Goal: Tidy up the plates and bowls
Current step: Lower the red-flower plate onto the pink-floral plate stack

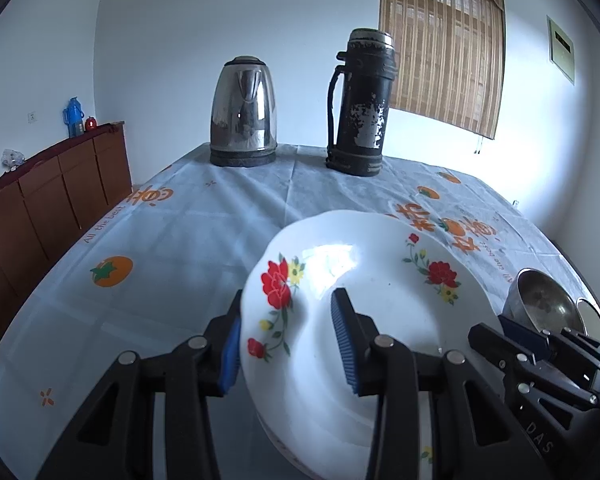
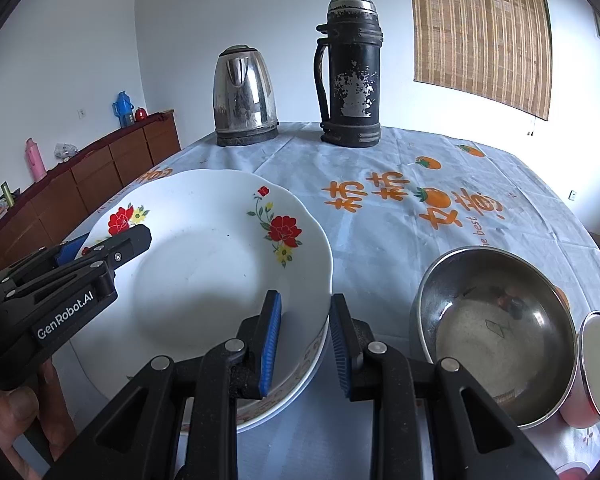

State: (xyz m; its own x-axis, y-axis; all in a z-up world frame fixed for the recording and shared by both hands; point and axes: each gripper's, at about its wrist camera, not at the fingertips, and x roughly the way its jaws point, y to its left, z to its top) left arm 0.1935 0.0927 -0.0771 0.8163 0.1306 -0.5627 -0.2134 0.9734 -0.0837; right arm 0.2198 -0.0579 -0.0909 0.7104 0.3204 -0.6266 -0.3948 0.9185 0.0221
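A white plate with red flowers (image 1: pixel 380 288) (image 2: pixel 220 256) tops a short stack of plates; a patterned rim (image 2: pixel 300 368) shows under it. My left gripper (image 1: pixel 286 340) is open, its jaws astride the plate's left rim, one pad under and one over. It shows in the right wrist view (image 2: pixel 112 246) at the plate's left edge. My right gripper (image 2: pixel 305 344) is open, its jaws astride the plate's near right rim. It shows in the left wrist view (image 1: pixel 540 344). A steel bowl (image 2: pixel 496 332) (image 1: pixel 548 304) sits right of the stack.
A steel kettle (image 2: pixel 245 98) and a worn black thermos (image 2: pixel 350 76) stand at the table's far side. A red container with a steel lid (image 2: pixel 598 368) sits right of the bowl. A wooden cabinet (image 1: pixel 48 200) lines the left wall. The tablecloth (image 2: pixel 400 216) has orange prints.
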